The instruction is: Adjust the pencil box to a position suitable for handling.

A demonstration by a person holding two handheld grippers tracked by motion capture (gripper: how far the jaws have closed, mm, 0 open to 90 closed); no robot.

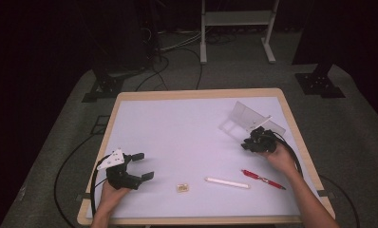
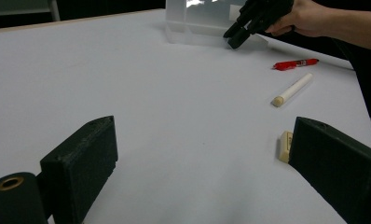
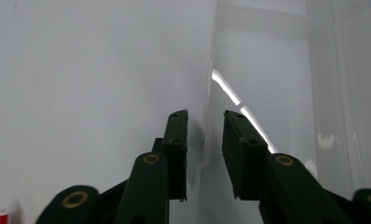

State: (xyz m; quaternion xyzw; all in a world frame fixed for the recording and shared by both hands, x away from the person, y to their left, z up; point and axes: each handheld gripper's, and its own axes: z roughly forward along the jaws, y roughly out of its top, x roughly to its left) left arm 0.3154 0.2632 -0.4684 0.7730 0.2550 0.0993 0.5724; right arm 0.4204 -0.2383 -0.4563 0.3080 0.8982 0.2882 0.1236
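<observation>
Seen from above, a person's right hand brings the right gripper [image 1: 259,141] to the near edge of a clear plastic box [image 1: 246,118] at the far right of the white table [image 1: 177,128]. The left gripper [image 1: 142,165] rests at the near left, jaws wide and empty. Between the hands lie a small eraser [image 1: 182,188], a white marker [image 1: 227,183] and a red pen [image 1: 263,178] in a row along the near side.

The left gripper view, low over the tabletop, shows its own two black jaws spread far apart on bare surface, the eraser [image 2: 284,146] just beside the right-hand one. Beyond it come the marker [image 2: 293,89] and pen [image 2: 295,63], with the right gripper [image 2: 235,38] at the box [image 2: 193,21].

The right gripper view gives what the others cannot (the contact itself): its jaws stand narrow, straddling the box's thin clear wall [image 3: 207,116], one jaw on each side, with slim gaps visible, so they are not pressing it.
</observation>
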